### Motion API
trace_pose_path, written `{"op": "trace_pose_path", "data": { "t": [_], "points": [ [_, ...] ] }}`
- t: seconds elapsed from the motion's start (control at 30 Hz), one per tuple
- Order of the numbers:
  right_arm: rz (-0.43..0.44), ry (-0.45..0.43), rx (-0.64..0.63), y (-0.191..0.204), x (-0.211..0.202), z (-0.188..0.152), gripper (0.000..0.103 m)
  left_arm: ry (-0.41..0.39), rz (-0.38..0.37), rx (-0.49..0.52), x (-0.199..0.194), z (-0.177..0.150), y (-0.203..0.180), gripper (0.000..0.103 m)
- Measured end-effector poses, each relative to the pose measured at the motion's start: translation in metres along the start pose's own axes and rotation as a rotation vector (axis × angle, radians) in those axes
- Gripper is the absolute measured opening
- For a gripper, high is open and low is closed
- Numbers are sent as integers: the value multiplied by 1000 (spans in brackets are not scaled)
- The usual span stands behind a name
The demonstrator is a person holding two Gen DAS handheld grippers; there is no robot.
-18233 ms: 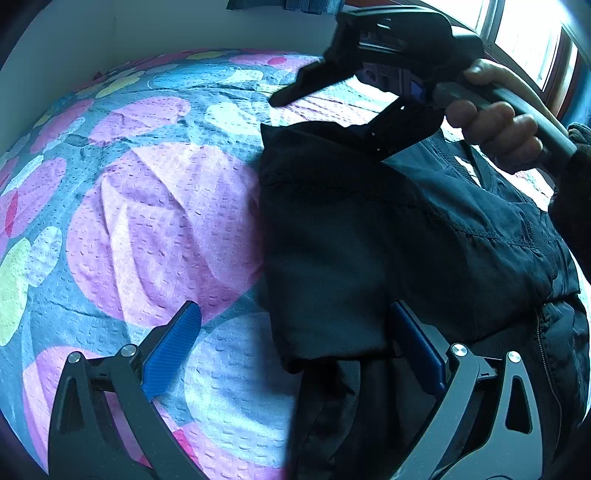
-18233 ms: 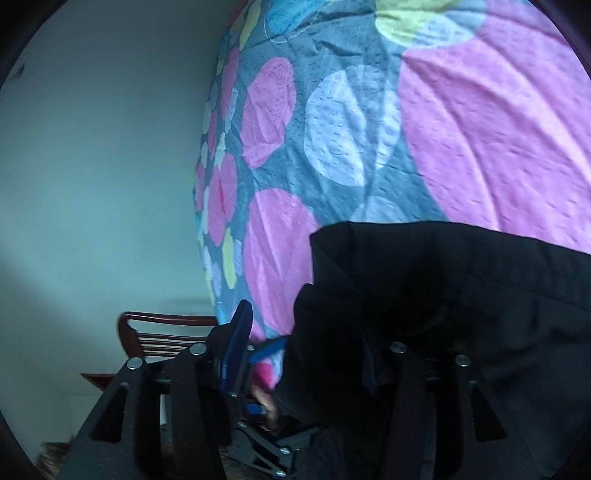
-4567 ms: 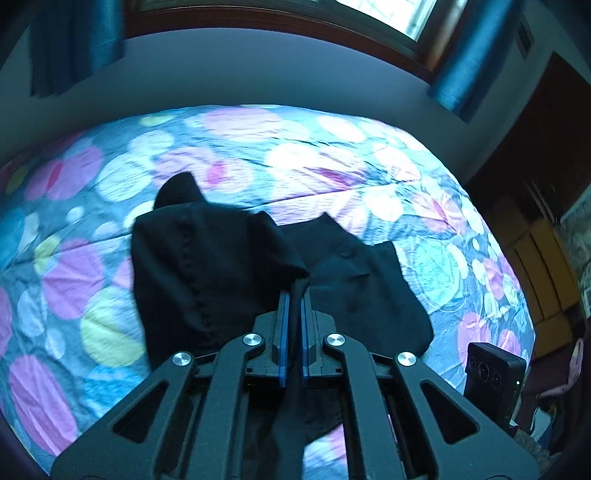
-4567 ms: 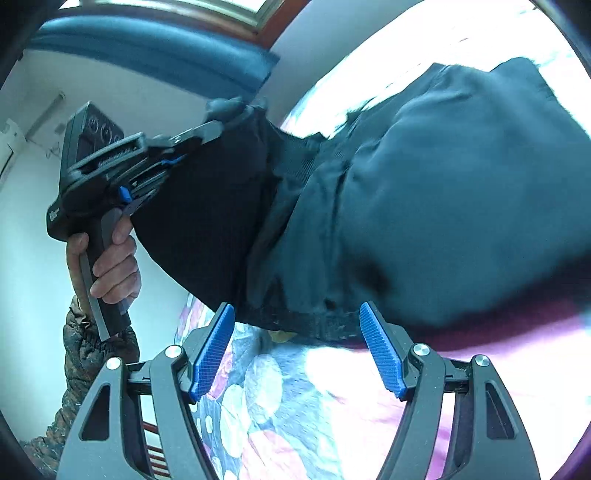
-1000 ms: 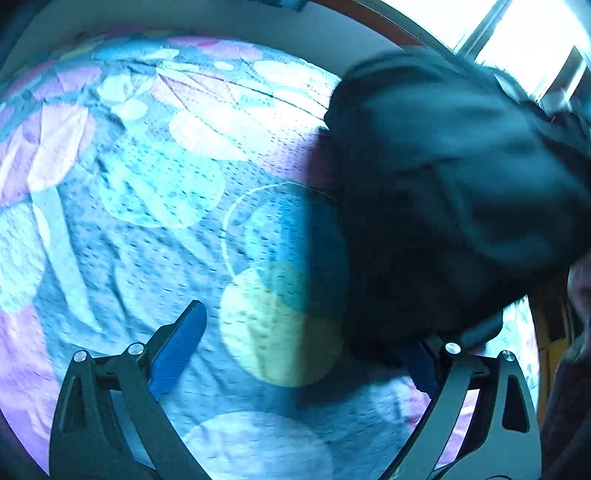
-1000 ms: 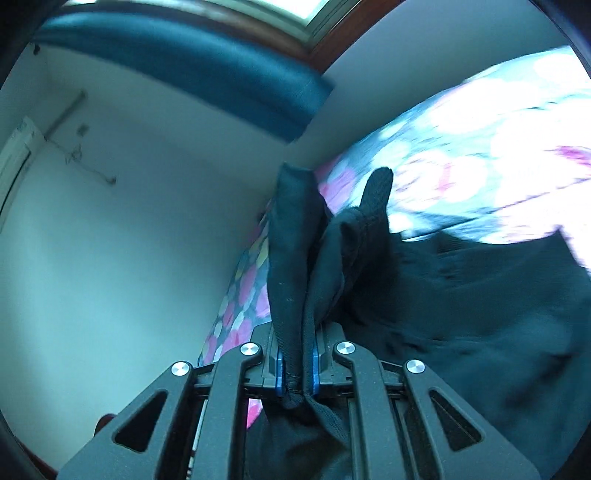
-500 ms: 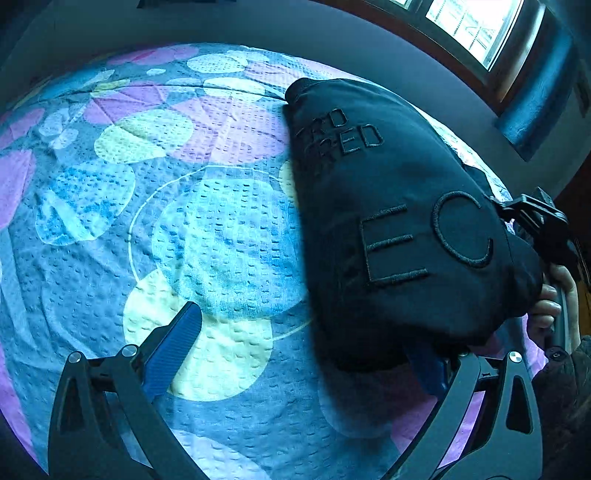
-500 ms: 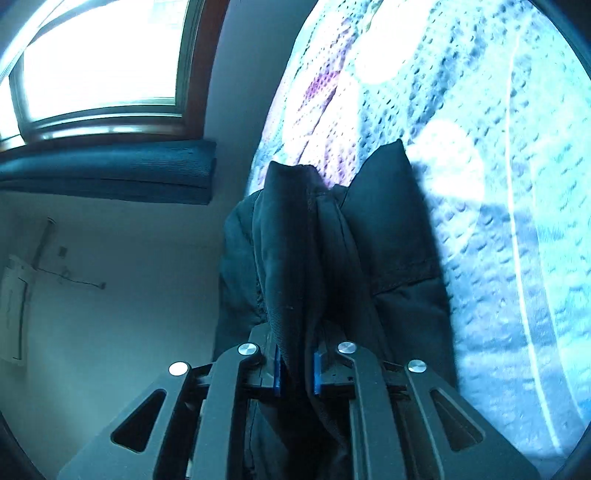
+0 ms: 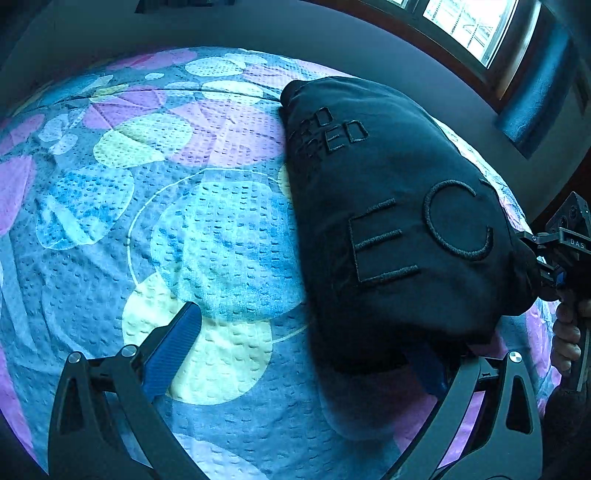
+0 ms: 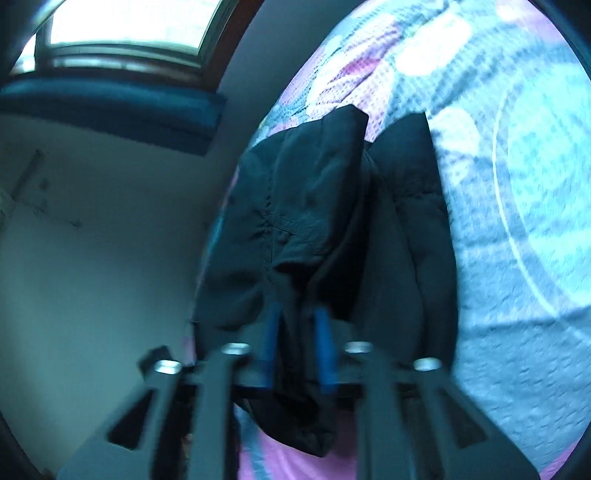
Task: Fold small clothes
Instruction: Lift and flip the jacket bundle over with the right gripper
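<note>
A folded black garment (image 9: 399, 229) with raised letters lies on the patterned bedspread (image 9: 192, 229). My left gripper (image 9: 299, 354) is open just in front of it. Its left pad hovers over the bedspread, and its right pad is partly hidden under the garment's near edge. My right gripper (image 9: 546, 258), held by a hand (image 9: 569, 332), grips the garment's right end. In the right wrist view the black garment (image 10: 317, 221) is bunched between the blue pads of the right gripper (image 10: 297, 347). Its jaws are closing on the cloth, and the picture is blurred.
The bedspread (image 10: 517, 184) stretches left of and beyond the garment. A dark wall, a window (image 9: 465, 29) and a blue curtain (image 9: 535, 92) stand behind the bed. In the right wrist view a pale wall (image 10: 92, 240) fills the left side.
The garment has come down onto the bedspread with the right gripper still on it. The right pads look slightly wider apart than half a second ago. The left gripper has stayed open.
</note>
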State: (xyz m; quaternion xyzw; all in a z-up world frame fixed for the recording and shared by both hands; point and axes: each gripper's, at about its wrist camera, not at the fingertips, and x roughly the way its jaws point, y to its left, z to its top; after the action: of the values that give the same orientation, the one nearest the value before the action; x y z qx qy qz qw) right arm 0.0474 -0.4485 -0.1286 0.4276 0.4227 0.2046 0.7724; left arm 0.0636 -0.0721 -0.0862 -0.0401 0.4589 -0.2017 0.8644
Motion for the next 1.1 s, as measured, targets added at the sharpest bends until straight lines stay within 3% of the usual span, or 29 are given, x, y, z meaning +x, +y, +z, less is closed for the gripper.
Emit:
{"op": "trace_pose_path", "data": {
  "t": [0.13, 0.3, 0.4, 0.53, 0.63, 0.77, 1.1],
  "points": [
    [-82, -126, -119, 21, -25, 7, 7, 6, -4, 15, 2, 1, -2, 101],
    [-199, -96, -76, -18, -10, 3, 6, 25, 6, 74, 11, 2, -11, 101],
    [-136, -118, -12, -32, -4, 7, 6, 33, 17, 88, 12, 4, -13, 101],
    [-190, -168, -87, -16, -21, 7, 5, 41, 27, 116, 17, 7, -17, 101],
    [-224, -147, -76, -27, -12, 8, 4, 45, 41, 136, 20, 7, -20, 101],
    [-162, -147, -22, -43, 0, 15, 4, 45, 35, 136, 22, 8, -19, 101],
    [-111, -151, 18, -61, -14, 3, 3, 42, 33, 135, 21, 7, -19, 101]
  ]
}}
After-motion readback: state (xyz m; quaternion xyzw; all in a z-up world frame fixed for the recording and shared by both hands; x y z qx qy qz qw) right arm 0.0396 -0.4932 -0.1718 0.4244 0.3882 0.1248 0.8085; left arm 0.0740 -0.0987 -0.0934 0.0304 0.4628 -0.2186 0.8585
